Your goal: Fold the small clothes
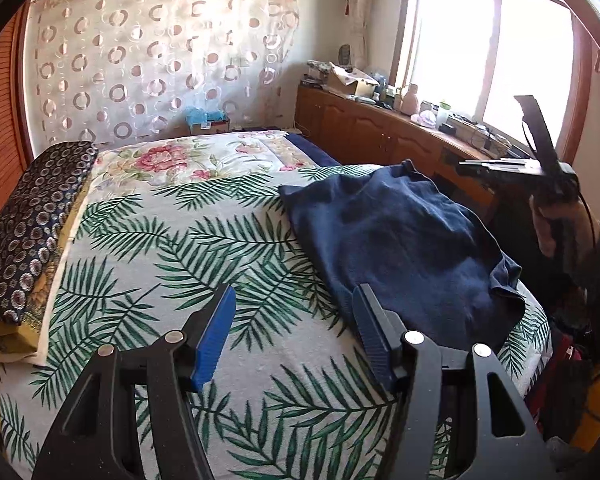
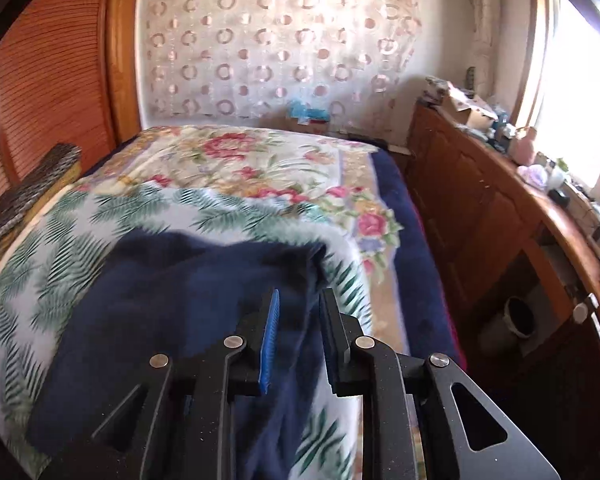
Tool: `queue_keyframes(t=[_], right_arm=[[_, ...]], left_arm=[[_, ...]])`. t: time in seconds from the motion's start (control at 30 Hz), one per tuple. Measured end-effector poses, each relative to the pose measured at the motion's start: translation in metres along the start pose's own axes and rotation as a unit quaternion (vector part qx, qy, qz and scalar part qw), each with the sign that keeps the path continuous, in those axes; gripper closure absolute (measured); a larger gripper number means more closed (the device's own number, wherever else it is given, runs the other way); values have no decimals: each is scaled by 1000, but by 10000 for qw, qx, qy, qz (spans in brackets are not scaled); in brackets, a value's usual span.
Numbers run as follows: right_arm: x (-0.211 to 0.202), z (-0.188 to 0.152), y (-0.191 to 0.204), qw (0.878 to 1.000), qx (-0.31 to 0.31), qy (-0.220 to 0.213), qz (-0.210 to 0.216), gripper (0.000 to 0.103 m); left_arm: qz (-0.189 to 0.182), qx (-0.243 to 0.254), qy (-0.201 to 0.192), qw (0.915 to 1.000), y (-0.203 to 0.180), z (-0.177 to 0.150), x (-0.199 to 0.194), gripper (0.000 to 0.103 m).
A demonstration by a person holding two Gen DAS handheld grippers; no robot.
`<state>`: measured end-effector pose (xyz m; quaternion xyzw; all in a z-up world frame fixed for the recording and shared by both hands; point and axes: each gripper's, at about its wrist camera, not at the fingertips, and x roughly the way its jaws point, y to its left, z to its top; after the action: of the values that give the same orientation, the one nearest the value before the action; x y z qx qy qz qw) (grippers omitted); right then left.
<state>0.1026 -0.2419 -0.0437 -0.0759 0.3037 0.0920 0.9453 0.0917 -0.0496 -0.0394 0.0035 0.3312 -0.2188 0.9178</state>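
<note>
The bed (image 1: 204, 360) carries a palm-leaf cover (image 1: 148, 248) over a floral blanket (image 1: 188, 156). A navy garment (image 1: 400, 240) lies crumpled near its right edge; a folded patterned stack (image 1: 24, 240) sits along the left edge.

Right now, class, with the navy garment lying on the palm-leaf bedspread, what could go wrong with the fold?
1. The navy garment lies rumpled near the bedspread's right edge; a tug may slide it off.
2. The right gripper is barely open, so it may pinch bedspread along with cloth.
</note>
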Motion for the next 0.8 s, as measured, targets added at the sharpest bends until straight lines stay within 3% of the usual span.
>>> queue_keyframes(t=[0.1,0.37,0.5,0.8], right_arm=[[-27,-14,-23,9999,13,-44,164,82],[-47,-42,-31,9986,22,45,523,80],[-54,-48,-32,9977,-33,146,661,62],[-60,-52,-38,9967,-272,403,654,60]], left_arm=[[-25,64,21,10000,-7,0,2,41],[-92,191,126,9997,-21,-3,10,41],[-128,216,175,9995,-26,-5,13,41],[-252,335,304,9987,-41,-13,20,41]])
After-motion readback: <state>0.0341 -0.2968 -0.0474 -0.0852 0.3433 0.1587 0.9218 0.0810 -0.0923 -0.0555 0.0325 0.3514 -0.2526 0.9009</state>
